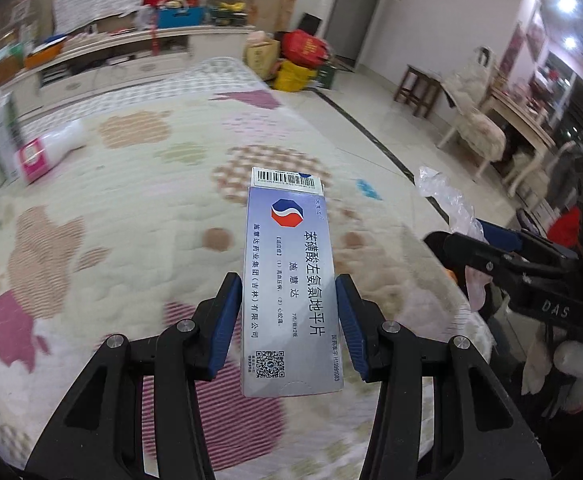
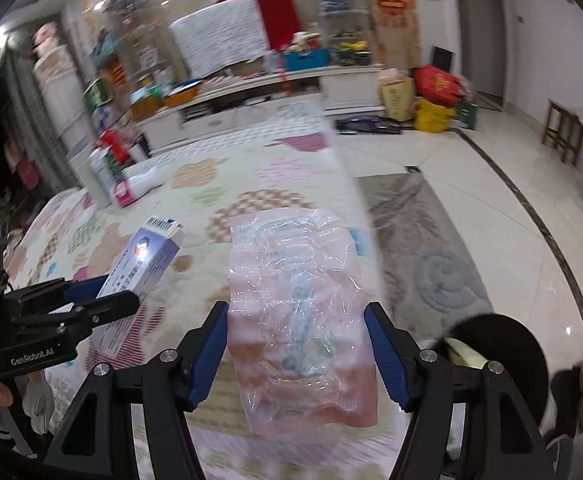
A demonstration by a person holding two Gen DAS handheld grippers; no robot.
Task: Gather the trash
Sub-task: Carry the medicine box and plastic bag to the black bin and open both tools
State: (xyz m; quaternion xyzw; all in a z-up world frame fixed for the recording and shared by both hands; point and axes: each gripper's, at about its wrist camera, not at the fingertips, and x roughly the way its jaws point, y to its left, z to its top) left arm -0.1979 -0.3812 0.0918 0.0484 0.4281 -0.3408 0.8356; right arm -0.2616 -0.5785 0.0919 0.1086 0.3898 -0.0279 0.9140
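My left gripper [image 1: 289, 312] fingers clamp the medicine box [image 1: 291, 280] mid-length: light, stiff card, crushable. Right gripper [image 2: 296, 356] pinches the plastic wrapper [image 2: 299, 316]: limp, slippery, so grip w/ care.

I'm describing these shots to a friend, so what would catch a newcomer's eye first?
The medicine box with its barcode end forward, clamped in the left gripper above the patterned quilt. Next, the crinkled clear plastic package gripped by the right gripper, then the pink-labelled white bottle lying far left.
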